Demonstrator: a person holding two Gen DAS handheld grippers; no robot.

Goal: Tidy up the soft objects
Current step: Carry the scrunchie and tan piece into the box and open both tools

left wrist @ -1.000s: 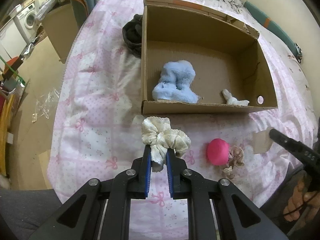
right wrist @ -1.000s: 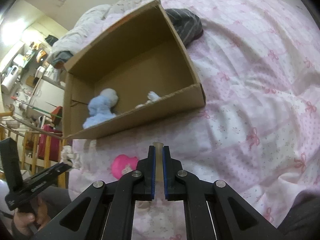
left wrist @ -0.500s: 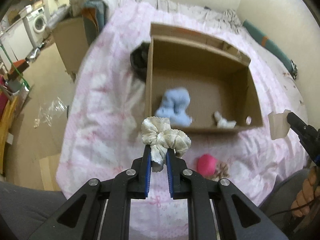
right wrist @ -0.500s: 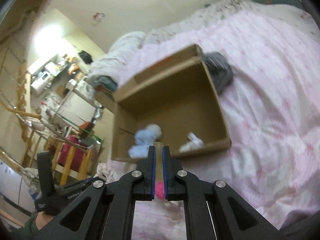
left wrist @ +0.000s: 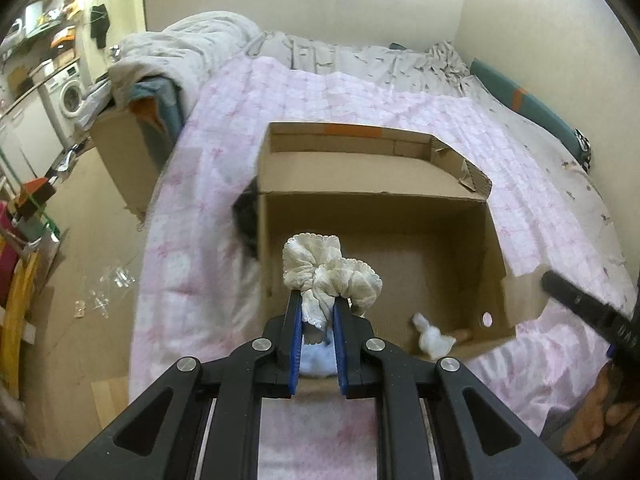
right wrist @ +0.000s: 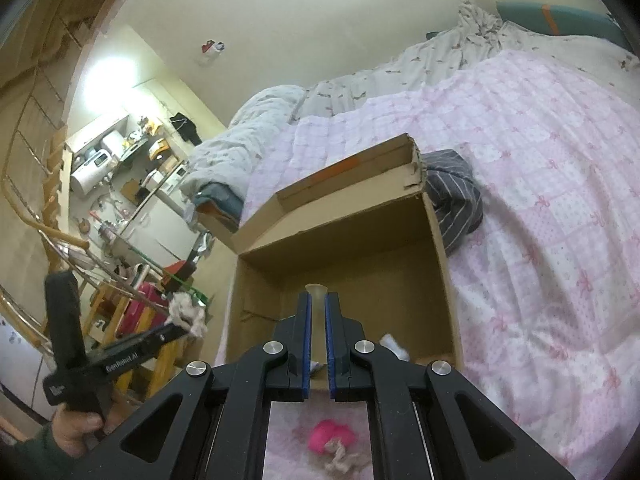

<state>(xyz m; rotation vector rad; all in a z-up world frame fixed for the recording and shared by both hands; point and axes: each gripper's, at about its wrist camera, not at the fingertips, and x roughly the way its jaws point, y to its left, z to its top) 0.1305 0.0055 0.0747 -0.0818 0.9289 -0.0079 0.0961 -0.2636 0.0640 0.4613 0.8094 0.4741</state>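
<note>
My left gripper point(left wrist: 316, 304) is shut on a cream ruffled scrunchie point(left wrist: 332, 276) and holds it above the near left part of the open cardboard box point(left wrist: 376, 204). A light blue cloth point(left wrist: 316, 358) and a small white cloth point(left wrist: 434, 338) lie in the box. My right gripper point(right wrist: 316, 304) is shut on a thin pale beige piece point(right wrist: 316, 320) and is raised over the box point(right wrist: 340, 240). A pink soft ball point(right wrist: 332, 440) with a beige scrunchie point(right wrist: 344, 460) lies on the bedspread below it. The left gripper with the scrunchie point(right wrist: 186, 314) also shows at left in the right wrist view.
The box sits on a pink patterned bedspread point(left wrist: 224, 184). A dark striped garment point(right wrist: 456, 196) lies against the box's far side. Grey bedding point(left wrist: 192, 48) is heaped at the bed's head. A second cardboard box point(left wrist: 124, 152) stands on the floor to the left.
Both grippers have risen and tilted up toward the box. The scrunchie now hangs over the box interior, and the pink ball has dropped out of the left wrist view.
</note>
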